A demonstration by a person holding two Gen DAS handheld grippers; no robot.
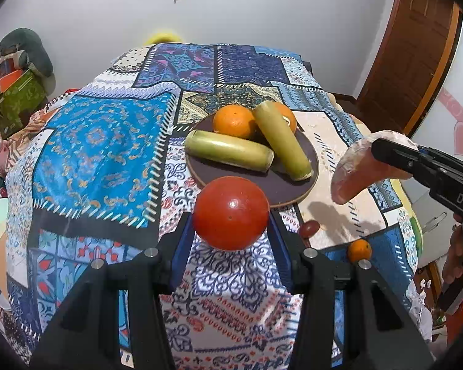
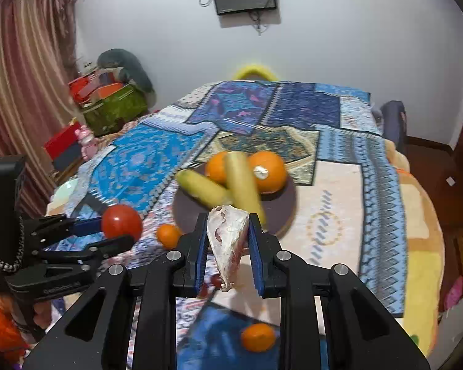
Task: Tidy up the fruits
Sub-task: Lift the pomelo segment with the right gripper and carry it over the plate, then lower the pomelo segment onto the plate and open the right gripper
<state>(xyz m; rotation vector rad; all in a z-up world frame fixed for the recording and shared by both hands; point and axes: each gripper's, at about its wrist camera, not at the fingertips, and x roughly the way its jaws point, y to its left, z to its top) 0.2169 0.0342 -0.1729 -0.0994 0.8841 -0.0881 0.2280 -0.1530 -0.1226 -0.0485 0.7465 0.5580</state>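
Red tomato [image 1: 230, 212]; orange oranges [image 1: 234, 121]; blue patchwork tablecloth [image 1: 98, 160]; brown plate [image 1: 277, 185].

The left gripper [image 1: 230, 215] points forward and steeply down, its black arms spread to either side of the view and its blue-padded jaws pressed on the two flanks of a red tomato [image 1: 230, 212], which hangs clear of the surface. From the right wrist view this gripper reaches in from the left edge. The right gripper [image 2: 228, 243] also tilts downward, its jaws clamped on a pale pink wrapped fruit wedge [image 2: 227, 240] carried in the air. In the left wrist view a hand [image 1: 458, 256] grips its handle at the right edge.
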